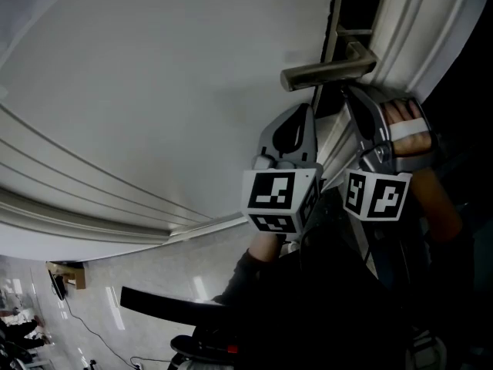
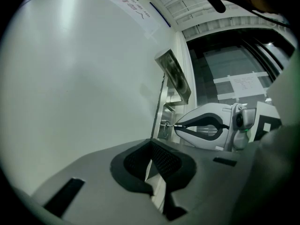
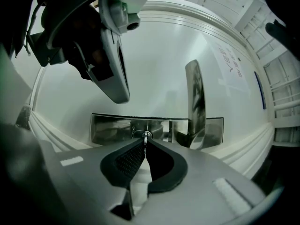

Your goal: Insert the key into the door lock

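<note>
Right gripper point(image 3: 145, 143) jaws pinch the key point(image 3: 146, 136) at their tips, 12 o'clock, against the lock cylinder point(image 3: 137, 135). The blade is hidden. Left gripper point(image 2: 150, 145) jaws are closed on nothing.

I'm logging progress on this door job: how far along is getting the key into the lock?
Done: the right gripper is shut on the key and holds it lined up at the lock. In hand: the key's tip meets the keyhole; how deep it sits cannot be told. Left: probably pushing it fully home. The left gripper is shut on nothing and hangs beside the right one.
</note>
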Motion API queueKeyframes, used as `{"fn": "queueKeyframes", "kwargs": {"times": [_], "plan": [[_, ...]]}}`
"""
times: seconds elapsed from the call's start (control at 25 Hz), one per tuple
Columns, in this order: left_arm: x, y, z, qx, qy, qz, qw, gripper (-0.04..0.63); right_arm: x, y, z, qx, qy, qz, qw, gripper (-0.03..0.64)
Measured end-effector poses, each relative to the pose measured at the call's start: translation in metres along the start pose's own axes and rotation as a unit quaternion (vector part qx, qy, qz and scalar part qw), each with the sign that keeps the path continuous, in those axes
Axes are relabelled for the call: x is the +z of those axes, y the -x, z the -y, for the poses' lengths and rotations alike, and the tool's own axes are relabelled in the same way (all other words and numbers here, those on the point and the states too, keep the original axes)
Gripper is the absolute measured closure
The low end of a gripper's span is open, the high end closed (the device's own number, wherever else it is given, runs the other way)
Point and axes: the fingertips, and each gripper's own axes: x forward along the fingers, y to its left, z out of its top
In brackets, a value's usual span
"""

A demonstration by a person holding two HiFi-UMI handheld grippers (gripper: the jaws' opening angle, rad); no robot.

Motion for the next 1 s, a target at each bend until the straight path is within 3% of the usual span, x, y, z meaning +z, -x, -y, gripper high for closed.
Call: {"fn": "queueKeyframes", "kwargs": {"times": [1.0], "plan": [[0.004,-0.0005,0.0022,-0.008,0.004,-0.002,1.0,0.595,0.0005,-0.0004,0.0003,-0.003,0.003,-0.007,1.0,0.606]]}}
